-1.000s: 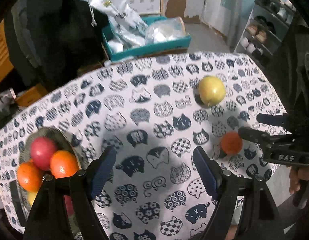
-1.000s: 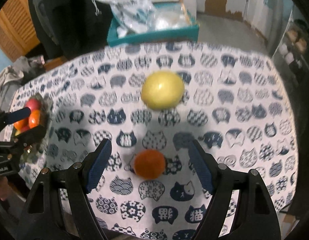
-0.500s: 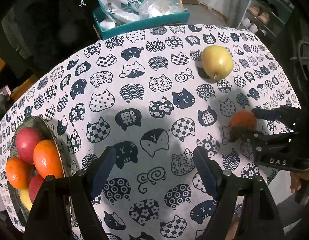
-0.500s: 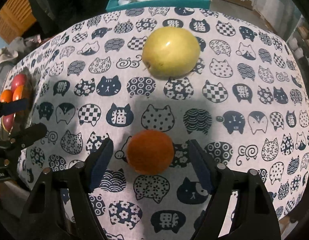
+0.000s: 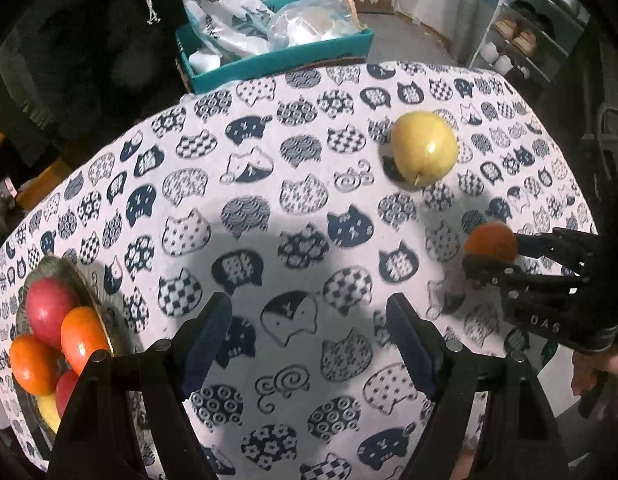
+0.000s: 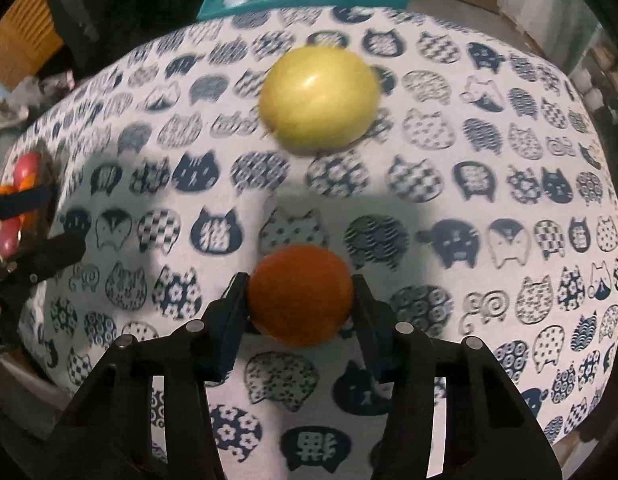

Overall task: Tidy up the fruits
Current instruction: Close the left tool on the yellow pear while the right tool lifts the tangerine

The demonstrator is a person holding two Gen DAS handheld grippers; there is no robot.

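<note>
My right gripper (image 6: 299,300) is shut on an orange (image 6: 300,295) low over the cat-print tablecloth (image 6: 469,152); it also shows in the left wrist view (image 5: 491,254), with the orange (image 5: 489,242) between its fingers. A yellow apple (image 6: 319,98) lies just beyond it, also seen in the left wrist view (image 5: 424,153). My left gripper (image 5: 309,344) is open and empty above the cloth. A bowl (image 5: 87,284) at the left edge holds red apples (image 5: 49,306) and oranges (image 5: 83,340); it shows in the right wrist view (image 6: 23,184) too.
A teal box (image 5: 277,60) with plastic bags stands behind the table. A shoe rack (image 5: 525,36) is at the far right. The table edge curves close on the right and front. A dark garment hangs at the back left.
My right gripper moved forward and closed its fingers on the orange. My left gripper stayed open and shifted little.
</note>
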